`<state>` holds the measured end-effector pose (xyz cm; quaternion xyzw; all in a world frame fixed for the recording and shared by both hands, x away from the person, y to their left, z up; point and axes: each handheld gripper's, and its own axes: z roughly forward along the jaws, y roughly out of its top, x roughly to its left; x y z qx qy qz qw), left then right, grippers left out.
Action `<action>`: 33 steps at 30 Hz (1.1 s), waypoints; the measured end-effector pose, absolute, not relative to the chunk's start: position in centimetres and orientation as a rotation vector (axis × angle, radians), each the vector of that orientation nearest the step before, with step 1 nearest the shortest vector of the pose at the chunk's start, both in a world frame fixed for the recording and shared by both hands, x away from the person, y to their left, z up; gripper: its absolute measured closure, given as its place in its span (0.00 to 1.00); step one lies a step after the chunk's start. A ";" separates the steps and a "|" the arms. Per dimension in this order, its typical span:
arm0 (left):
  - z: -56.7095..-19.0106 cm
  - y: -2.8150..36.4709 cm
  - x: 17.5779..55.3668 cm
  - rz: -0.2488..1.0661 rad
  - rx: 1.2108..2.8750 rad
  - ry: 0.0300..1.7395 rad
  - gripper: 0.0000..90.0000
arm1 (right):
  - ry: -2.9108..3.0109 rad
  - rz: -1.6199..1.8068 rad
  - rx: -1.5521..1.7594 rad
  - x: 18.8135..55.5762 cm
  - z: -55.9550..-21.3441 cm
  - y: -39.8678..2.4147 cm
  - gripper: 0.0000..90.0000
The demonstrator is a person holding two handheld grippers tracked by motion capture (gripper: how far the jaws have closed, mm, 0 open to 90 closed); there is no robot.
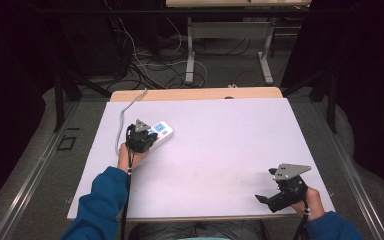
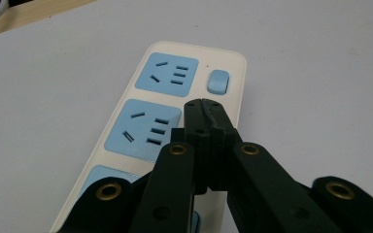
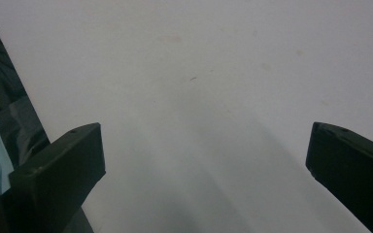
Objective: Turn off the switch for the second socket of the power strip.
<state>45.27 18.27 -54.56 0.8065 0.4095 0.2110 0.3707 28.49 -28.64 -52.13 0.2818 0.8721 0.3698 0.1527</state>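
Power strip (image 1: 161,132): lies flat on the left half of the white table (image 1: 220,150), toward the far side; its grey cord (image 1: 121,120) runs off the far left edge.
Strip detail: in the left gripper view, blue socket faces sit in a row on the strip (image 2: 141,141), with a blue rocker switch (image 2: 218,81) at its far end.
Left gripper (image 1: 141,140): held over the near end of the strip; jaws pressed together, nothing pinched between them. In its own view the closed tips (image 2: 204,109) point at the strip beside the middle socket, just short of the switch. Whether they touch the casing cannot be told.
Right gripper (image 1: 275,197): near right corner of the table, well apart from the strip; jaws spread wide over bare table (image 3: 213,97), holding nothing.
Judged step: the closed tip appears set to press the switch.
Risk, aim: tip may land on the casing or a socket face instead of the switch; cause, the switch is a small target and the approach is slanted.
Risk, sliding: strip may skid or turn away under a sideways push; cause, nothing braces it, as the right gripper is far off.
Risk, cord: a shifted strip may drag on its cord.
Risk, slots: narrow tip may catch in a socket slot if it drifts left.
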 end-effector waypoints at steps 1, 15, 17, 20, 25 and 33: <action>-54.5 18.3 45.3 0.542 2.076 1.047 1.00 | 2.501 1.062 0.808 28.5 -52.1 -28.6 0.00; -54.5 18.3 45.3 0.544 2.076 1.049 1.00 | 2.495 1.062 0.801 28.5 -52.2 -28.6 0.00; -54.5 18.3 45.3 0.543 2.075 1.050 1.00 | 2.496 1.062 0.808 28.5 -52.2 -28.6 0.00; -54.5 18.2 45.3 0.540 2.065 1.057 1.00 | 2.502 1.061 0.808 28.5 -52.1 -28.6 0.00; -54.5 18.2 45.3 0.536 2.067 1.058 1.00 | 2.499 1.060 0.795 28.6 -52.2 -28.6 0.00; -54.4 18.2 45.3 0.535 2.072 1.066 1.00 | 2.498 1.059 0.795 28.6 -52.2 -28.6 0.00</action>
